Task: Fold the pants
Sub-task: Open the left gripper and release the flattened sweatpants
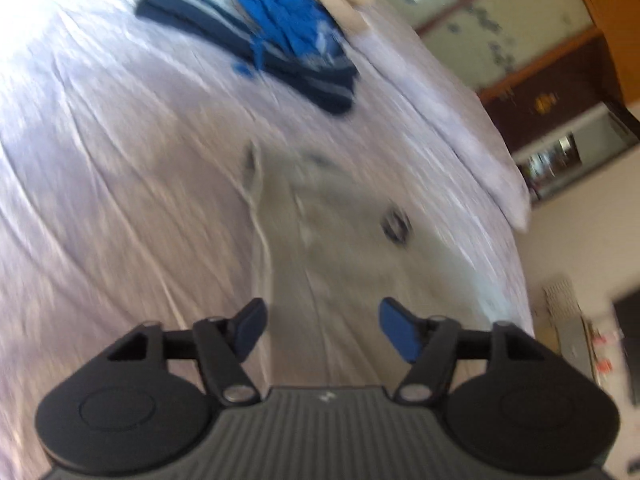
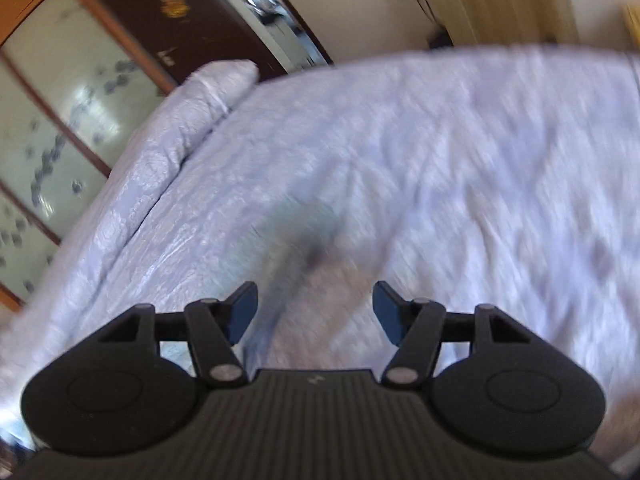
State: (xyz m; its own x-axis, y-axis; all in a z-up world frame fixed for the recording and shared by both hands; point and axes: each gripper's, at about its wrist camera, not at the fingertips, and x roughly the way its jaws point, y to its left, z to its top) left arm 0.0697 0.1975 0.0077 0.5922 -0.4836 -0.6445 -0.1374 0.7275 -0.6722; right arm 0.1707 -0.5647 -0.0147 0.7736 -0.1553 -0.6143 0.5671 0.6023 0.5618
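Both views are smeared by motion blur, so fine detail is lost throughout. In the left wrist view the pale grey pants (image 1: 320, 216) can be made out lying flat on the white bedspread (image 1: 100, 160), but their near end is cut off behind the left gripper (image 1: 322, 330), and a small dark mark on the cloth to the right is too blurred to be identified. The pants stretch from between the blue-padded fingers (image 1: 394, 326) away toward the far side; the jaws are spread wide, with nothing gripped and no contact that can be confirmed. Farther off, a heap of navy and bright blue clothes (image 1: 256, 28) is seen, well apart from the pants. In the right wrist view only a blurred grey-and-pale patch of the pants (image 2: 304, 256) can be discerned just beyond the right gripper (image 2: 314, 312) — its edges cannot be traced. These jaws too are held wide apart and empty. A pillow (image 2: 208, 96) lies at the far left of the bedspread (image 2: 480, 160), before a wardrobe (image 2: 60, 100).
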